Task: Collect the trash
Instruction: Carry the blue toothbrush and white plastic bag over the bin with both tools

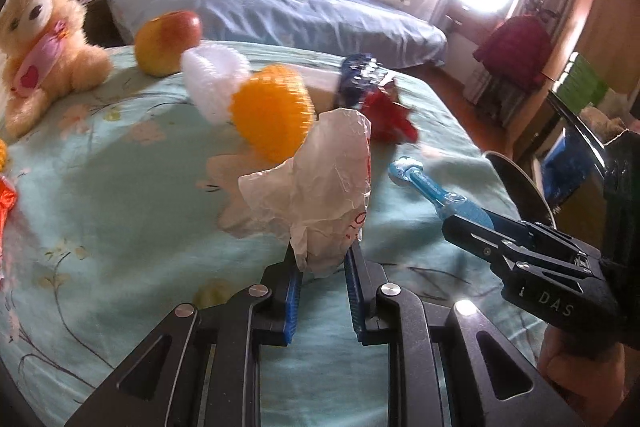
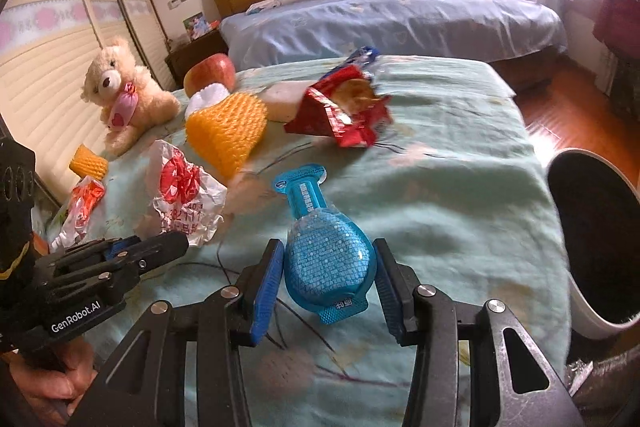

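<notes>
Facing right-wrist only: trash bin (image 2: 592, 247)

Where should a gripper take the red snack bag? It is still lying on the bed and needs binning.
Grip the red snack bag at its crumpled near edge, coming from above on the near side. The bag lies flat with its torn mouth facing away toward the far bed, and that near edge is bunched up enough to pinch, probably without spilling anything.
</notes>
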The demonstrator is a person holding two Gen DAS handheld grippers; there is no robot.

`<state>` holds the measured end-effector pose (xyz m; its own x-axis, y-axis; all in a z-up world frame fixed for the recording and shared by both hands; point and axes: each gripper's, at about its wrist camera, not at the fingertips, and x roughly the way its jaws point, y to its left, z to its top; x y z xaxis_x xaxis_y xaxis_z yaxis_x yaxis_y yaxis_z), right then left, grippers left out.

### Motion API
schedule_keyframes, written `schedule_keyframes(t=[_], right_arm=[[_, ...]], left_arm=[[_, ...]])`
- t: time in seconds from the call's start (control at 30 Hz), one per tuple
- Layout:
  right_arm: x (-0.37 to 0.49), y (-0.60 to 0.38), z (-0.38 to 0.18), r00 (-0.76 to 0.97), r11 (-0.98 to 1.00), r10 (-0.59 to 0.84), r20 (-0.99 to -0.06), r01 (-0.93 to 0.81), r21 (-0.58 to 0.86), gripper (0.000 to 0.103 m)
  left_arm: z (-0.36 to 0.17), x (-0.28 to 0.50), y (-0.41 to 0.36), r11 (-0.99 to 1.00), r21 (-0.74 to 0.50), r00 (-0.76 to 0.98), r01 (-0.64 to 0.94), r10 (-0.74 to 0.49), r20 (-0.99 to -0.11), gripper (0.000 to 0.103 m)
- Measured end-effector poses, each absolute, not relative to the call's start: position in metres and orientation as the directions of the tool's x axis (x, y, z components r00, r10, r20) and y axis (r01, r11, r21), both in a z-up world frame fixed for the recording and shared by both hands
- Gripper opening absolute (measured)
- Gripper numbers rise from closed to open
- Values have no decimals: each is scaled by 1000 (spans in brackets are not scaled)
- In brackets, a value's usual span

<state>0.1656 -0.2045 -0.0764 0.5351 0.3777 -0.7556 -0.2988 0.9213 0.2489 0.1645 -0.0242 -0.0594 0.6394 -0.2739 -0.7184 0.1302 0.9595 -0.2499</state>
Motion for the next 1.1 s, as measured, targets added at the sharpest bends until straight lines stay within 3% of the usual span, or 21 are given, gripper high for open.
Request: schedule_keyframes(t=[1.1], right_arm=[[155, -348, -72, 629, 966, 225, -745, -41, 257, 45]], left_arm=[[-63, 219, -154, 894, -252, 533, 371, -427, -731, 19]])
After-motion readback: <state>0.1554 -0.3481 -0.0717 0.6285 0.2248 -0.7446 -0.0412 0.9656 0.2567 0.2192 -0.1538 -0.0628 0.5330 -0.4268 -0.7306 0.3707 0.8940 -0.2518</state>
